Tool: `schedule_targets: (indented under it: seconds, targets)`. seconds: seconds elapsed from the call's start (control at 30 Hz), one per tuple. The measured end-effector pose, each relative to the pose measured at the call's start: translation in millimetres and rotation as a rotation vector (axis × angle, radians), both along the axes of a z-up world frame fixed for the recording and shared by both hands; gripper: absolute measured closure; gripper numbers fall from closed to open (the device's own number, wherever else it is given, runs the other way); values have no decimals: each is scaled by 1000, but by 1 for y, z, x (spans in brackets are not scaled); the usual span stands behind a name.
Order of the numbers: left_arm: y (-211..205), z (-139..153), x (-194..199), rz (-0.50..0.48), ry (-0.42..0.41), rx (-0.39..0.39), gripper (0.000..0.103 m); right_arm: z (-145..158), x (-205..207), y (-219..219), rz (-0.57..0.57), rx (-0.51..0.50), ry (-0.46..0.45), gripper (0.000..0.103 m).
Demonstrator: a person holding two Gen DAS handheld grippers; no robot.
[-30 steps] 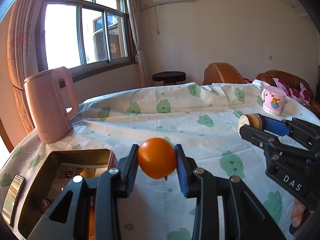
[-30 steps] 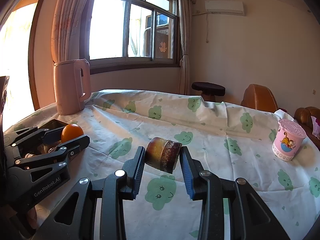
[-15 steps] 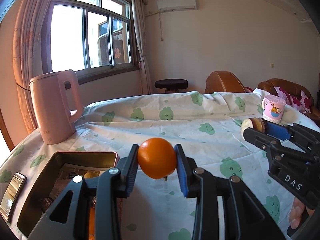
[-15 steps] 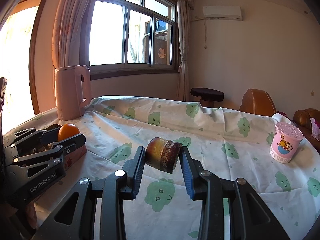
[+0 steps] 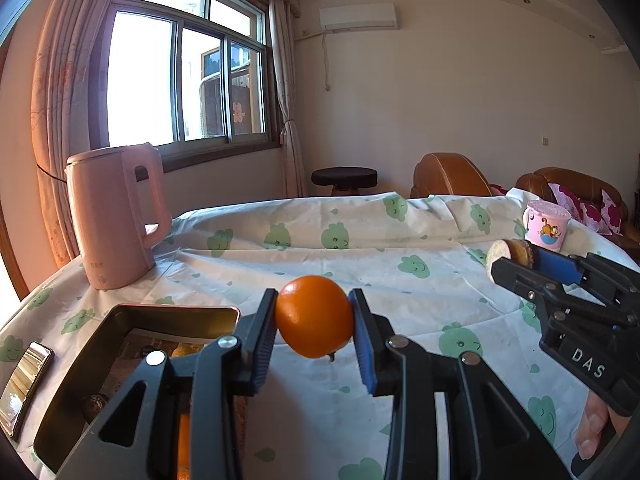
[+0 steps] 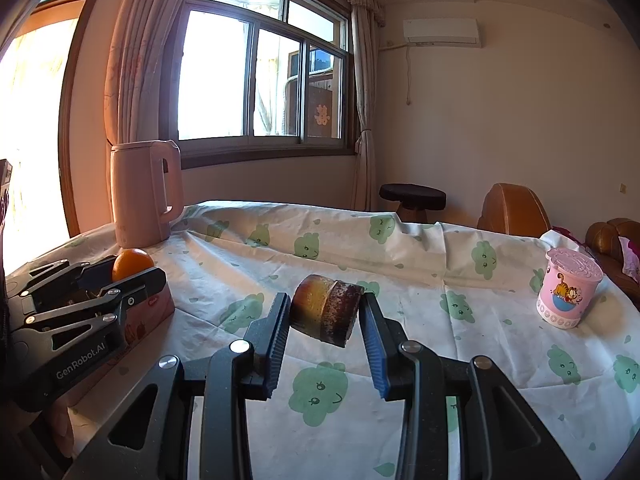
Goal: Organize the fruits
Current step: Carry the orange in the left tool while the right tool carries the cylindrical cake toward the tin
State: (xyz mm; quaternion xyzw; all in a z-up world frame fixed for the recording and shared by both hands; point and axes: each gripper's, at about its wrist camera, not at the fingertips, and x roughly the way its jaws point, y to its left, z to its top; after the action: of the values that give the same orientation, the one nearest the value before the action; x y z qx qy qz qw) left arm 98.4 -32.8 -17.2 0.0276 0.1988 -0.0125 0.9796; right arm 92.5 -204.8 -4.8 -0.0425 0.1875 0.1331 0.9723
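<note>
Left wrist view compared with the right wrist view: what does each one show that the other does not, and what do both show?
Only the left wrist view looks into the open tin and shows the phone beside it. Only the right wrist view shows the brown rind of the cut piece in the right claw. Both show the orange in the left claw, the pink kettle and the pink cup.

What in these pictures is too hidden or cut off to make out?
- Contents of the open rectangular metal tin: left wrist view, hidden behind the left claw.
- Shiny flat object: left wrist view, clipped by the edge.
- Person's fingers: left wrist view, behind the right claw.
</note>
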Motion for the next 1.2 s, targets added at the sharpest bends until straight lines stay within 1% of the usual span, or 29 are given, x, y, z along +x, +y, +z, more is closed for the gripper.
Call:
schedule_targets:
  seconds: [0.47, 0.7, 0.93, 1.2]
  targets:
    - [-1, 3, -9, 9, -48, 10, 66, 2, -7, -3, -1, 18, -36, 65]
    - [2, 4, -11, 9, -56, -6, 66, 3, -9, -3, -11, 17, -46, 65]
    - [-1, 4, -19, 14, -73, 3, 66, 4, -13, -1, -24, 7, -58, 65]
    - [0, 5, -30, 3, -76, 3, 66, 4, -17, 9, -25, -38, -62, 65]
